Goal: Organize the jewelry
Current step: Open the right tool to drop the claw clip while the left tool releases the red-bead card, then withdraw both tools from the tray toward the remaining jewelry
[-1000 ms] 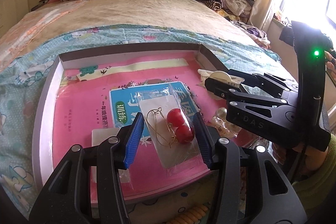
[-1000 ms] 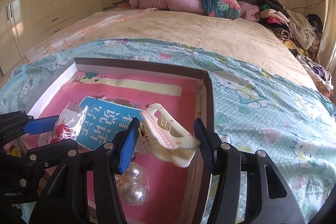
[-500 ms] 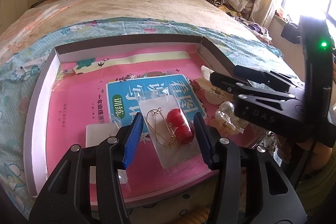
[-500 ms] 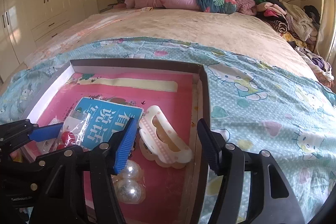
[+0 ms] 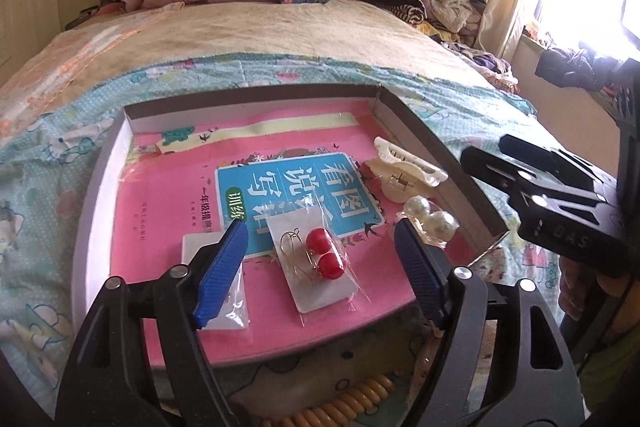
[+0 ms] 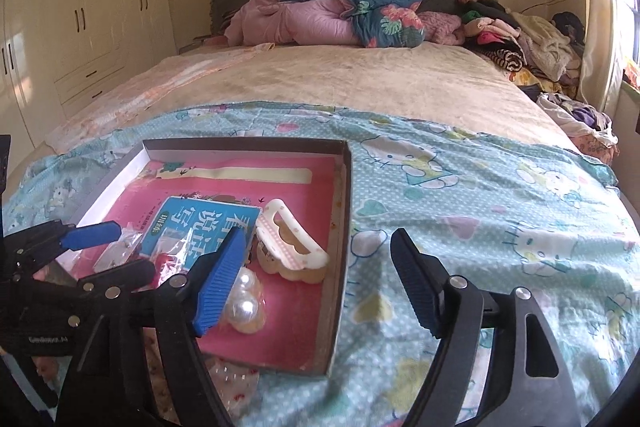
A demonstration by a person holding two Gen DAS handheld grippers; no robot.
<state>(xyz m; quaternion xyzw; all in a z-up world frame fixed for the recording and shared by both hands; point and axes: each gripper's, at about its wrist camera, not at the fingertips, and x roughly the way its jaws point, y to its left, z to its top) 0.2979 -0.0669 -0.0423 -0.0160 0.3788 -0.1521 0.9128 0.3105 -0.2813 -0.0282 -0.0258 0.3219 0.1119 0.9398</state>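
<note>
A shallow box (image 5: pixel 436 155) with a pink book lining lies on the bed. In it are bagged red ball earrings (image 5: pixel 324 255) on a white card, a white bagged card (image 5: pixel 212 287) to their left, a cream hair claw (image 5: pixel 404 175) and bagged pearl earrings (image 5: pixel 432 223). My left gripper (image 5: pixel 320 247) is open and empty, its jaws either side of the red earrings, above them. My right gripper (image 6: pixel 316 259) is open and empty, above the box's right wall (image 6: pixel 340 247), beside the hair claw (image 6: pixel 292 247) and pearls (image 6: pixel 244 299).
The box sits on a Hello Kitty sheet (image 6: pixel 480 207) near the bed's foot. Yellow beads (image 5: pixel 340 403) lie on the sheet below the box's near edge. Piled quilts (image 6: pixel 340 15) and clothes (image 6: pixel 520 43) are at the bed's head. Wardrobes (image 6: pixel 80 7) stand at left.
Both grippers have pulled back and up from the box and their jaws have opened wider. The right gripper has shifted right, off the hair claw, which stays in the box.
</note>
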